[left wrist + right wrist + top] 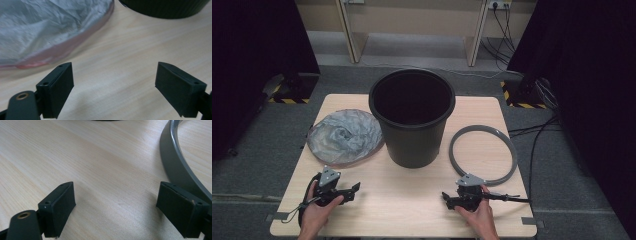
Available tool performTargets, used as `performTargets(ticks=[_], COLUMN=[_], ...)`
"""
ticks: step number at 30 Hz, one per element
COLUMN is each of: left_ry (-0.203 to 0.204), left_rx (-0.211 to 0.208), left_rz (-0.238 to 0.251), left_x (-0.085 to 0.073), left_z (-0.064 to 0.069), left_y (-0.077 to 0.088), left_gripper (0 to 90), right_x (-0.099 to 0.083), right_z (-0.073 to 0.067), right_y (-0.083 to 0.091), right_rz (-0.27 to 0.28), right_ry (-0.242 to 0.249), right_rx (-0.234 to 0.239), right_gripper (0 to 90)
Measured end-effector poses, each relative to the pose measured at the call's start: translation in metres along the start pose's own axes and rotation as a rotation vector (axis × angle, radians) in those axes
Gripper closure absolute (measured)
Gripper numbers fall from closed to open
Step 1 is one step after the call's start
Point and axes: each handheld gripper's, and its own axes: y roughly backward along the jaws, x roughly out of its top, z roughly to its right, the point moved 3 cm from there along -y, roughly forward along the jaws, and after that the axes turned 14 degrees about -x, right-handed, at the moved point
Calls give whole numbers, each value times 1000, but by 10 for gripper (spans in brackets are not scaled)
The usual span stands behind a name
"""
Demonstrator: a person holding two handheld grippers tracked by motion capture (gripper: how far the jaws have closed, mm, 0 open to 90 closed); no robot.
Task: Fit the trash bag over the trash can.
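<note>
A black bucket [412, 116] stands upright and empty at the middle of the wooden table [402, 200]. Left of it lies a crumpled grey plastic bag [344, 136], close up in the left gripper view [45, 27]. A grey ring [483, 154] lies flat to the bucket's right, its rim passing the right jaw in the right gripper view [175, 162]. My left gripper [354, 190] rests low near the front left, open, with bare wood between its jaws [115, 85]. My right gripper [445, 199] sits at the front right, open over bare wood [116, 205], just short of the ring.
The table's front edge runs just behind both hands. Dark curtains hang on both sides. Cables [532, 135] trail over the grey floor at the right, and a light wooden frame [412, 30] stands beyond the table.
</note>
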Motion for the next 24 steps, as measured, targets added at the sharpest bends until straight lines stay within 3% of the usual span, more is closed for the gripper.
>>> performTargets(ticks=[12,20,24], left_ry=[40,62,54], left_rx=[52,87,126], left_rz=[43,39,38], left_x=[27,48,61], left_z=[-26,-44,-55], left_y=[3,-3,-7], left_gripper=[148,148,148], right_x=[0,0,0], right_z=[0,-1,-1], right_y=[0,0,0], right_rz=[-2,-3,-4], right_ry=[2,4,4], right_rx=[-4,-2,-2], right_gripper=[145,138,137])
